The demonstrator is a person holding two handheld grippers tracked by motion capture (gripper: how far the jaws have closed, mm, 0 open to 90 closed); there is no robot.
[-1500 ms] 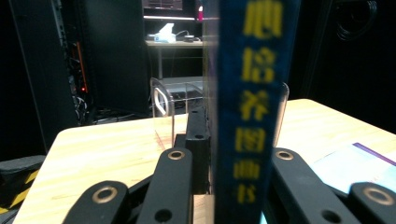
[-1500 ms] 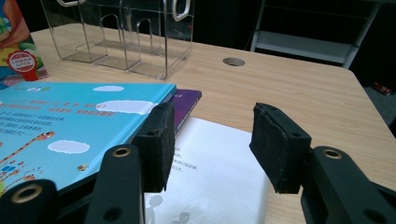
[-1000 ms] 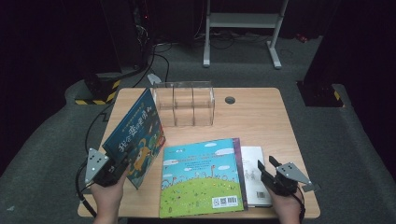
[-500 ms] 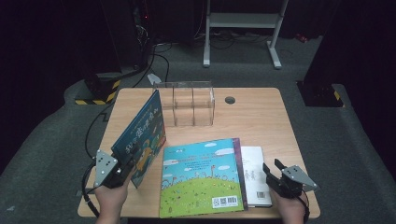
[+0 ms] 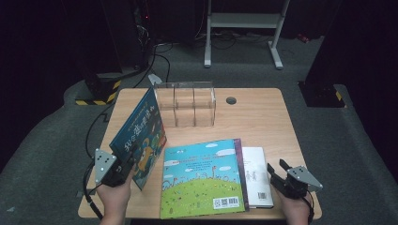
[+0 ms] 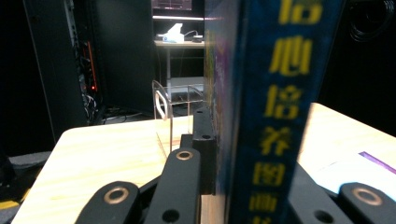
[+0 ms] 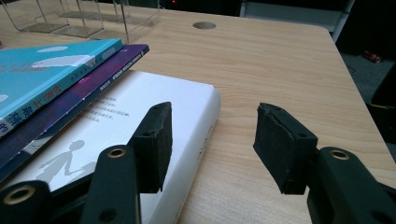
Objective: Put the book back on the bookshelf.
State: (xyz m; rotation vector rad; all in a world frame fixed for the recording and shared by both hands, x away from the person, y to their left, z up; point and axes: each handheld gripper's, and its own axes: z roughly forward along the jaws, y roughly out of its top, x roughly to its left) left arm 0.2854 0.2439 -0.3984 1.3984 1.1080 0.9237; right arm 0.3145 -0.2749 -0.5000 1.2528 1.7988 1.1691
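Left tongs (image 5: 126,165) pinch the blue book (image 5: 140,132) upright near the table's (image 5: 263,117) left edge; right tongs (image 5: 278,174) spread idle. Left gripper view: keep the spine (image 6: 275,116) vertical toward the clear organizer (image 6: 175,105). Right gripper view: tongs (image 7: 210,135) straddle the white book (image 7: 140,121)

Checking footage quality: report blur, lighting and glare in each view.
High view: table evenly lit, surroundings dark, slightly soft. Left gripper view: the blue book clamped in the left gripper is blurred, background sharper. Right gripper view: sharp, the white book bright, no glare.
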